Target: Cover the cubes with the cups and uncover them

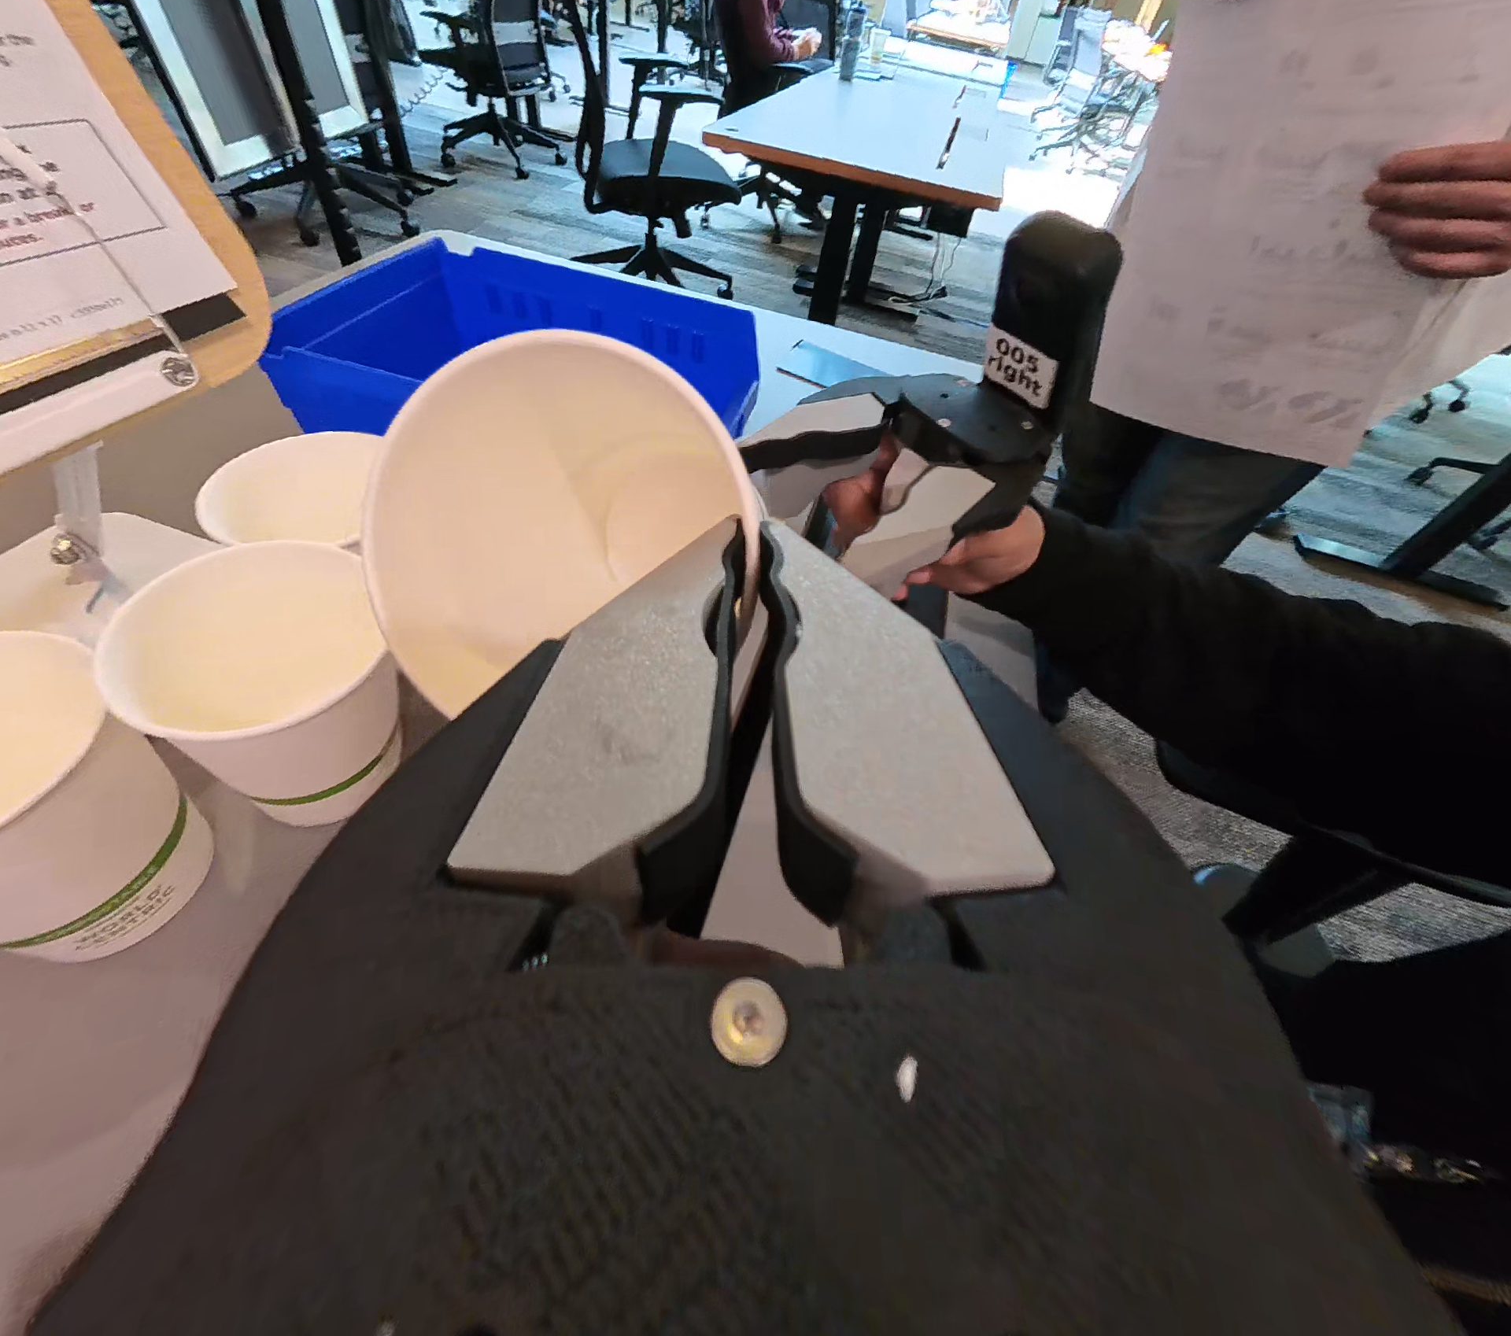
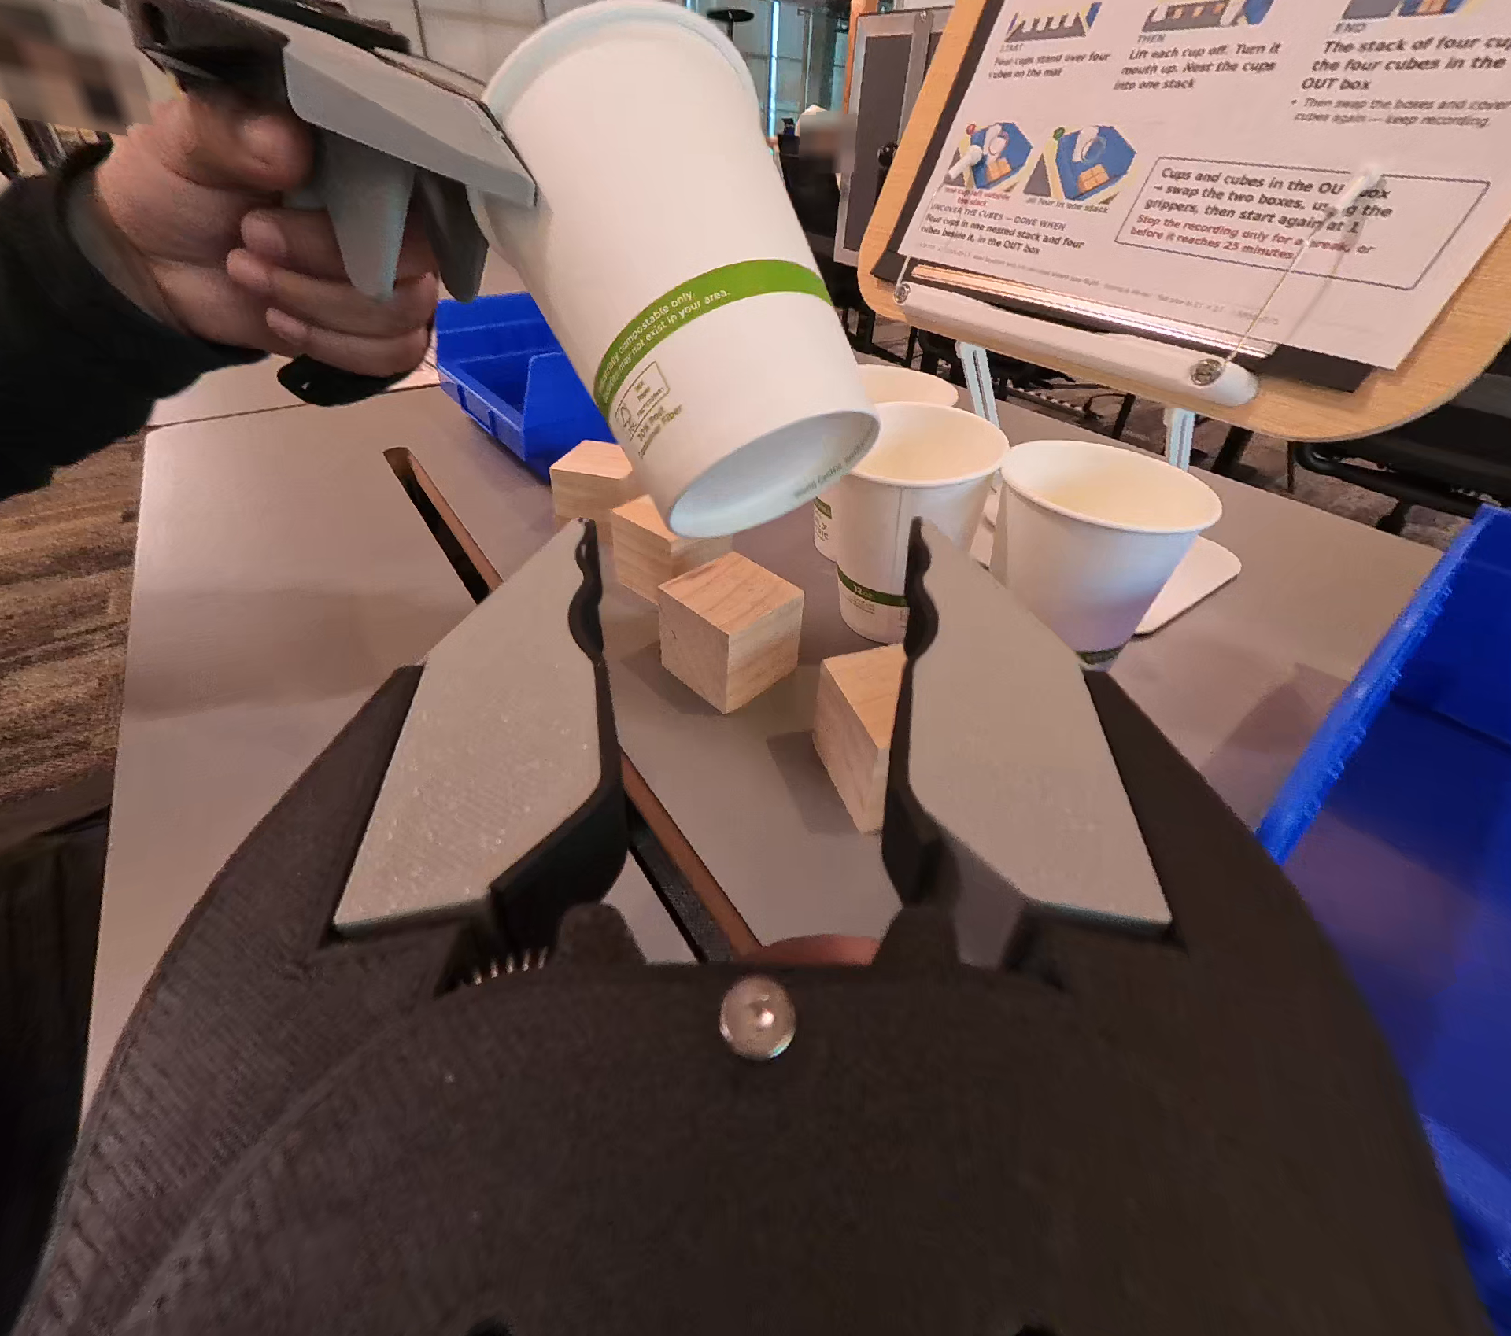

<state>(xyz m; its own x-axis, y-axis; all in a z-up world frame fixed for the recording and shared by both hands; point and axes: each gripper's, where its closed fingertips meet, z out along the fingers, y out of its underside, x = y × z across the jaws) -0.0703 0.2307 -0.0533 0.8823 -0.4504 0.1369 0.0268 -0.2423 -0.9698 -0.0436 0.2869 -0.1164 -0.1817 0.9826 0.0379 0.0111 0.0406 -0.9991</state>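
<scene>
My left gripper (image 1: 748, 561) is shut on the rim of a white paper cup (image 1: 540, 504) with a green band. It holds the cup tilted in the air, mouth toward the left camera. In the right wrist view this cup (image 2: 654, 250) hangs base-down above several wooden cubes (image 2: 728, 630) on the grey table (image 2: 286, 561). The left gripper (image 2: 503, 152) pinches its rim. My right gripper (image 2: 751, 553) is open and empty, low over the table just in front of the cubes. It also shows in the left wrist view (image 1: 777, 471), behind the cup.
Three more cups (image 2: 1096, 528) stand upright, mouths up, right of the cubes. A blue bin (image 2: 507, 365) sits at the back and another blue bin (image 2: 1406, 765) at the right. An instruction board (image 2: 1226, 70) on a stand leans over the cups. A person holding paper (image 1: 1308, 152) stands by the table. Left tips to right tips: about 10 cm.
</scene>
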